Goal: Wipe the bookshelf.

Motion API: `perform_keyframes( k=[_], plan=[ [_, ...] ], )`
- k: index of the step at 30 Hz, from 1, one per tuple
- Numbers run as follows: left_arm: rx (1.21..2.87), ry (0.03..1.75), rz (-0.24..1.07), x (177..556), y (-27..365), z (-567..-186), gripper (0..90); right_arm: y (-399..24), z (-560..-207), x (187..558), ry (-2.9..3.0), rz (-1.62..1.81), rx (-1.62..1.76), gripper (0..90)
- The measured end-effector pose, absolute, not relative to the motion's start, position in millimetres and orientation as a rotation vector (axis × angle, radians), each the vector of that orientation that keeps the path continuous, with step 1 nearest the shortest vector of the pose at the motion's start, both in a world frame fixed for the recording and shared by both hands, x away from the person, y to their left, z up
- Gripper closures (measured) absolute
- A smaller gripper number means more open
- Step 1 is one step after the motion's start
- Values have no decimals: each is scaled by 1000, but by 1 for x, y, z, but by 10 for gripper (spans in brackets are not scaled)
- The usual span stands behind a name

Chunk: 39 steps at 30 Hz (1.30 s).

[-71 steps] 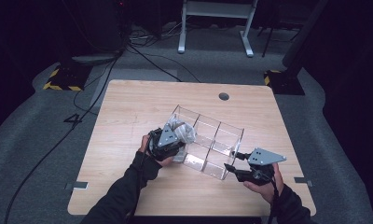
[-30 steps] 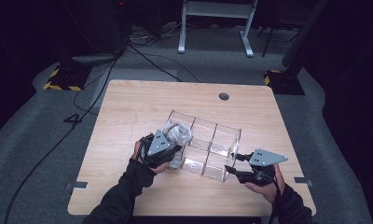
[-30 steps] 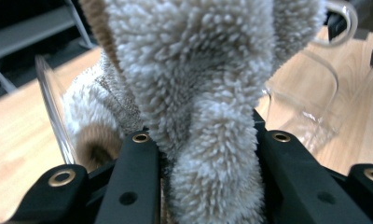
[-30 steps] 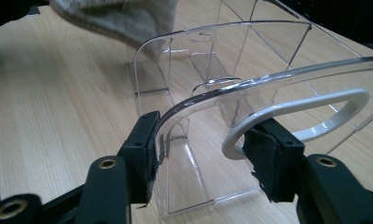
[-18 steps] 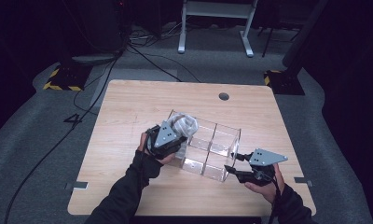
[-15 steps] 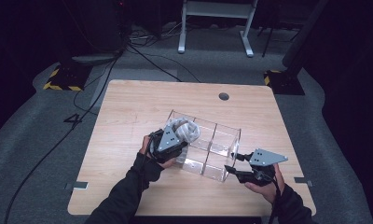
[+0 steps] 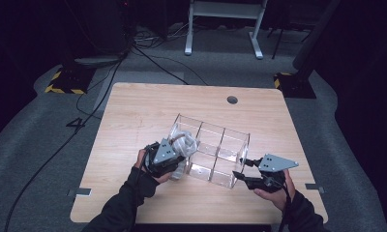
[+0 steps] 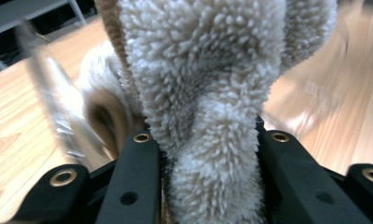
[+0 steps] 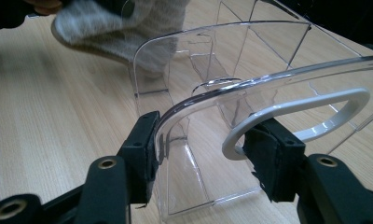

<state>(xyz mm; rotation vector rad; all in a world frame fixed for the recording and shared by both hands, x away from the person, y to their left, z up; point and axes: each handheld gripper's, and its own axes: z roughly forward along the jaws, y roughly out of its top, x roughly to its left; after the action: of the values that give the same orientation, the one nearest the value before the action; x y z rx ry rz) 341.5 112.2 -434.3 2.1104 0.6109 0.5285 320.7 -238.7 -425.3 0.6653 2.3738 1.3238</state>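
Observation:
A clear plastic organizer [image 7: 215, 129] with several compartments stands in the middle of the wooden table [image 7: 133, 111]. My left gripper [image 7: 174, 157] is shut on a fluffy cream cloth [image 7: 184, 142] at the organizer's left end compartment. In the left gripper view the cloth [image 8: 208, 84] bulges up from between the black jaws of that gripper [image 8: 208, 140]. My right gripper [image 7: 242, 175] holds the organizer's right end. In the right gripper view that gripper [image 9: 203, 135] has one pad on the clear wall [image 9: 250, 84] and the other on a white handle [image 9: 315, 105]. The cloth [image 9: 124, 18] shows at the far end.
A round cable hole [image 7: 232, 100] sits near the table's far edge. Beyond the table are floor cables [image 7: 153, 58] and a white stand's legs [image 7: 220, 29]. Bare wood lies left of and behind the organizer.
My left gripper has sunk a little with the fluffy cloth, which now sits lower at the left end compartment. The right gripper and the organizer have stayed put.

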Motion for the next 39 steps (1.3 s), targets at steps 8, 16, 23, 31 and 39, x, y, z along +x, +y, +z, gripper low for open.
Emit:
perform_keyframes(
  k=[8,16,23,31,39],
  plan=[
    [2169,642,476,344,107,-456,699,-239,-425,321,2374,1324,664,470],
    [2258,671,392,343,111,-483,697,-239,-425,321,2376,1323,668,469],
    [2119,646,428,347,114,-456,696,-238,-425,322,2381,1321,662,468],
    [1957,593,494,355,111,-412,696,-238,-425,323,2380,1327,666,466],
    [1964,588,565,374,93,-398,694,-238,-425,322,2376,1330,672,465]
  ],
)
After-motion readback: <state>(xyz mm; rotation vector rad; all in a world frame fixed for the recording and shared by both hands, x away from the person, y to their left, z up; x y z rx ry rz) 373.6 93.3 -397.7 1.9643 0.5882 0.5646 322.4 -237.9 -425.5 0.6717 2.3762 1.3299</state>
